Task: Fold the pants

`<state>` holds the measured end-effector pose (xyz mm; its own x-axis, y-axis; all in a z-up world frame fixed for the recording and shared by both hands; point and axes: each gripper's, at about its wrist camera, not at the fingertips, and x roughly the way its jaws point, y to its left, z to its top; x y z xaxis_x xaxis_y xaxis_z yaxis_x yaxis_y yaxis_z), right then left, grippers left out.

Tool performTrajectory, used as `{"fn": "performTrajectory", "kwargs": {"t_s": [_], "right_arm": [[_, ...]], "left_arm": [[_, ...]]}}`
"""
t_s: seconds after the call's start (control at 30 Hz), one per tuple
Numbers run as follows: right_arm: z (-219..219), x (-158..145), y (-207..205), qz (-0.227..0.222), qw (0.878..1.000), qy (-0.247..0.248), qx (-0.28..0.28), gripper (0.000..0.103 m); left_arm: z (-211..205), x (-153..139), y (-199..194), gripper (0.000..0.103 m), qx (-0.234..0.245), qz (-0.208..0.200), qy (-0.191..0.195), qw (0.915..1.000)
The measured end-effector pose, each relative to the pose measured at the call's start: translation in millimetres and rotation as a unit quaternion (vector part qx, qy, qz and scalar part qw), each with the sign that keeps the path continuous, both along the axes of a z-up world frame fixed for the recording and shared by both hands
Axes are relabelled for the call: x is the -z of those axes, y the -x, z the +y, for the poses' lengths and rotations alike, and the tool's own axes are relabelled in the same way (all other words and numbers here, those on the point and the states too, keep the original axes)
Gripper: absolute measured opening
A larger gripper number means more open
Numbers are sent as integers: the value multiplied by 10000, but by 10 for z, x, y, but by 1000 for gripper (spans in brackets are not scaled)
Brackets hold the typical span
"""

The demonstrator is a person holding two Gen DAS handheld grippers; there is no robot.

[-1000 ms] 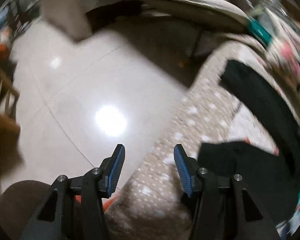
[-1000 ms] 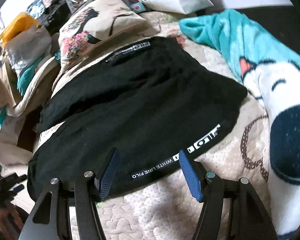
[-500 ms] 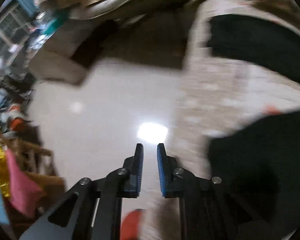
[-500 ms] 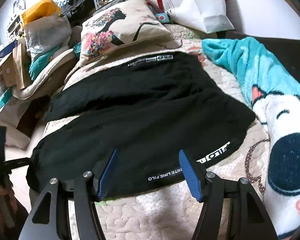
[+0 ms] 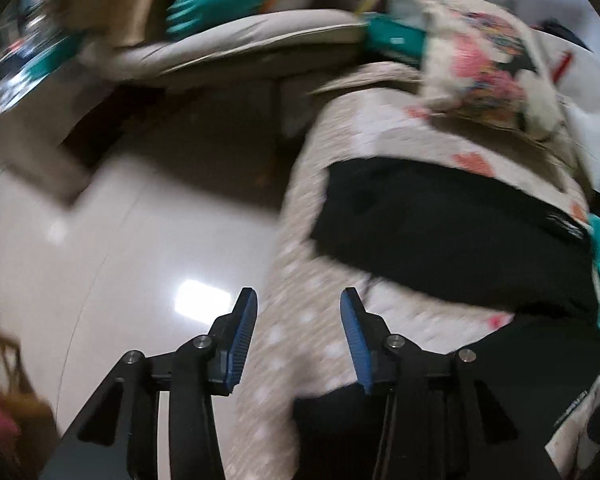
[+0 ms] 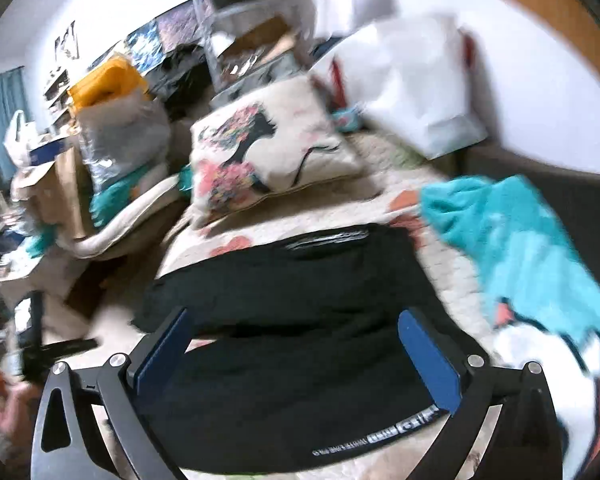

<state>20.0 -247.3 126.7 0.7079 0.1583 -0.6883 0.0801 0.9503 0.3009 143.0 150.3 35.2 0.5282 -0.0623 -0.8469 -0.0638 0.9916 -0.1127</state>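
Black pants with white lettering along one edge lie folded on a beige quilted bed cover. In the left wrist view the pants show as two dark bands at the right. My right gripper hangs above the pants, its jaws opening wide, nothing between the blue pads. My left gripper hovers over the bed's edge beside the near black band; its jaws are opening and hold nothing.
A floral cushion, a white bag and a turquoise blanket crowd the bed's far and right sides. Bags and boxes pile up at left. A glossy tiled floor lies left of the bed.
My right gripper rose away from the pants and spread its jaws wider. My left gripper shut, then reopened, swinging right from over the floor toward the bed edge.
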Motion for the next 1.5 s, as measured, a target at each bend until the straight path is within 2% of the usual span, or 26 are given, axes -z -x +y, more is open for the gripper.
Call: {"fn": "performTrajectory", "kwargs": {"t_s": [0.03, 0.07, 0.17, 0.23, 0.37, 0.53, 0.6, 0.73, 0.8, 0.9, 1.0, 1.03, 1.07, 1.1, 1.17, 1.2, 1.27, 1.37, 1.5], "right_arm": [[-110, 67, -195, 341, 9993, -106, -107, 103], [-198, 119, -347, 501, 9985, -100, -178, 103], [-416, 261, -741, 772, 9964, 290, -198, 94], [-579, 381, -1059, 942, 9948, 295, -248, 87], [-726, 592, -1585, 1054, 9910, 672, -479, 84], [-607, 865, -2133, 1186, 9810, 1113, -1053, 84], [-498, 963, -2272, 1228, 9754, 1304, -1283, 84], [-240, 1166, -2532, 1277, 9568, 1822, -1872, 84], [-145, 1253, -2627, 1282, 9491, 1997, -2072, 83], [-74, 1379, -2706, 1363, 9419, 2112, -2227, 82], [-49, 1446, -2746, 1380, 9385, 2167, -2306, 79], [-55, 1450, -2748, 1382, 9392, 2120, -2320, 77], [-58, 1447, -2742, 1378, 9399, 2068, -2341, 71], [-56, 1440, -2732, 1382, 9404, 2018, -2363, 66], [-54, 1427, -2706, 1407, 9418, 1886, -2400, 41], [-50, 1415, -2692, 1413, 9426, 1862, -2384, 37], [-51, 1374, -2656, 1433, 9446, 1840, -2308, 17], [-107, 1293, -2594, 1436, 9498, 1677, -2218, 12], [-66, 1204, -2475, 1357, 9502, 1790, -2159, 10]], "left_arm": [[-45, -9, -68, 42, 98, -16, 40, 9999], [-134, 10, -192, 42, 193, -34, 99, 9998], [-127, 39, -473, 43, 366, -40, 379, 9986], [-46, 167, -755, 43, 338, -16, 536, 9980], [78, 389, -1191, 43, 285, 75, 719, 9970], [36, 564, -1621, 43, 644, 114, 987, 9930], [-22, 606, -1741, 43, 894, 120, 1074, 9901], [-174, 672, -1936, 43, 1305, 73, 925, 9871], [-243, 722, -2018, 48, 1478, 118, 945, 9844], [-334, 736, -2062, 52, 1645, 32, 829, 9829], [-374, 729, -2025, 53, 1814, 39, 969, 9786], [-378, 725, -2002, 52, 1860, 37, 937, 9781], [-399, 729, -1988, 45, 1913, 49, 899, 9774], [-402, 726, -1957, 33, 1936, 54, 831, 9775], [-374, 689, -1911, 15, 1952, 66, 891, 9767], [-356, 661, -1889, 7, 1962, 86, 1013, 9753], [-334, 625, -1832, 7, 1949, 78, 1047, 9752], [-362, 552, -1736, 7, 1958, -8, 923, 9763], [-333, 363, -1597, 7, 1829, -214, 981, 9780]]}}
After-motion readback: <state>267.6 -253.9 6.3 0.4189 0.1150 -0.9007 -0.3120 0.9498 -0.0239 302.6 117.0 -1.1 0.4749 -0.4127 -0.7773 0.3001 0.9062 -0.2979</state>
